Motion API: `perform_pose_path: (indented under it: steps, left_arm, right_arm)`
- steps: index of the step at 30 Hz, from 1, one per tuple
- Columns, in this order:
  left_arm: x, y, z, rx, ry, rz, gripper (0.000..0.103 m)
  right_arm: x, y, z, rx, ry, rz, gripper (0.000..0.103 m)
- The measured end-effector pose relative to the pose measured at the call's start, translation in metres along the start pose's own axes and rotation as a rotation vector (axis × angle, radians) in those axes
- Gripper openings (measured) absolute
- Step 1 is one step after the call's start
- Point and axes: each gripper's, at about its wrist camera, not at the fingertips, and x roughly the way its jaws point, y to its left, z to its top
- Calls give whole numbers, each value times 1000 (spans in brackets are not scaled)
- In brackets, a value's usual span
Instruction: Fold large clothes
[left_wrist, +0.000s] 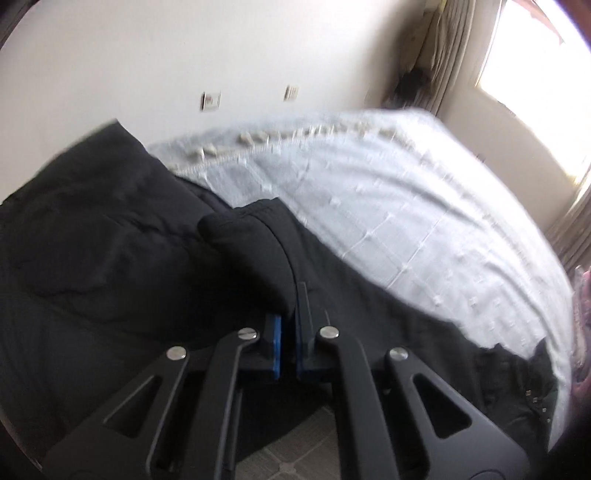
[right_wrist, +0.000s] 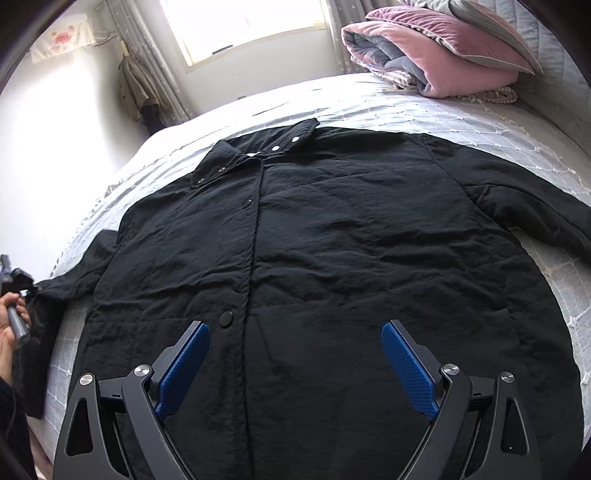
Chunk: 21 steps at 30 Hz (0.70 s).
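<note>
A large black snap-front jacket (right_wrist: 332, 240) lies spread face up on the bed, collar toward the window. Its left sleeve (right_wrist: 74, 284) stretches off to the bed's edge. In the left wrist view my left gripper (left_wrist: 291, 299) is shut on the cuff end of that sleeve (left_wrist: 243, 251), and black fabric covers the fingertips. The same gripper (right_wrist: 16, 280) shows at the far left of the right wrist view, held by a hand. My right gripper (right_wrist: 295, 326) hovers open over the jacket's lower front, with nothing between its blue pads (right_wrist: 406, 369).
The bed has a pale grey quilted spread (left_wrist: 406, 206). A folded pink and grey quilt (right_wrist: 436, 48) sits at its far right corner. A bright window (right_wrist: 240, 26) with curtains is beyond the bed. Tiled floor (left_wrist: 295, 446) shows below the left gripper.
</note>
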Motion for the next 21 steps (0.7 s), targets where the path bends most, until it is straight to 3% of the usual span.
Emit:
perform_pose_path:
  steps: [4, 7, 11, 16, 21]
  left_arm:
    - [-36, 7, -14, -5, -101, -54, 7]
    - [-36, 5, -19, 25, -114, -45, 6]
    - [-39, 15, -11, -51, -111, -127, 6]
    - [-61, 6, -4, 0, -150, -143, 6]
    - [-71, 4, -1, -6, -144, -156, 6]
  right_arm:
    - [4, -6, -2, 29, 33, -3, 95]
    - [8, -4, -7, 28, 59, 0, 95]
    - [14, 0, -16, 3, 113, -2, 95]
    - [28, -2, -24, -3, 197, -4, 95]
    - [52, 18, -38, -179, 242, -113, 99]
